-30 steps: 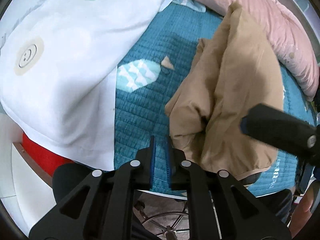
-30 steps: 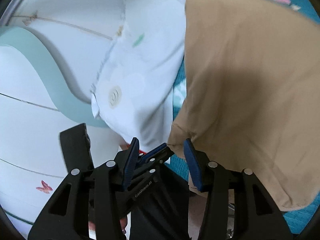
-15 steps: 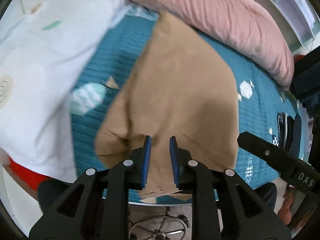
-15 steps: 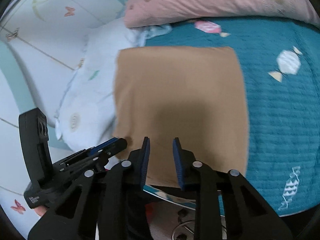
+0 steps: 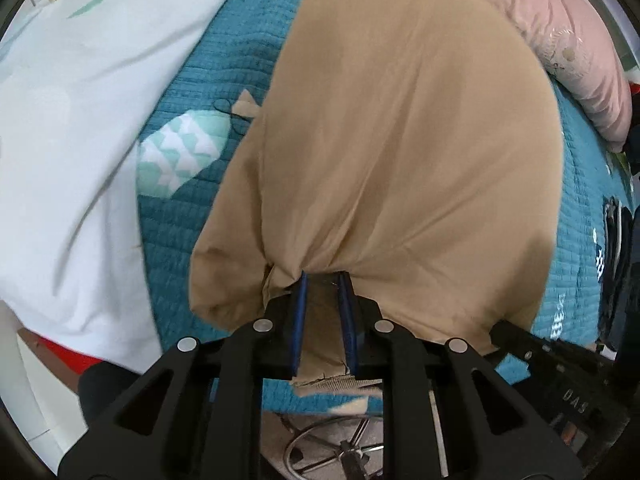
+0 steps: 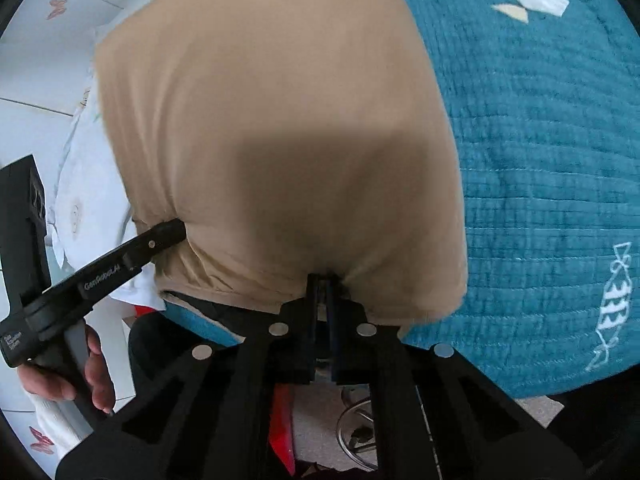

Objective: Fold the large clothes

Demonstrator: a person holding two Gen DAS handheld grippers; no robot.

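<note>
Both tongs lowered onto one tan garment (image 5: pixel 400 140), left tongs (image 5: pixel 325 316) pinching its hem, right tongs (image 6: pixel 322 312) closing on it.

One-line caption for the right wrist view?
Right hand-held gripper closing on the near edge of a tan garment spread on a teal quilt.

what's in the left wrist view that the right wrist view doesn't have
Only the left wrist view shows the pink pillow and the left tongs head-on, pinching the near hem. Only the right wrist view shows the person's hand holding those tongs from the side, and the right tongs closing on the hem. Both show the tan garment on the teal quilt beside the white bedding.
</note>
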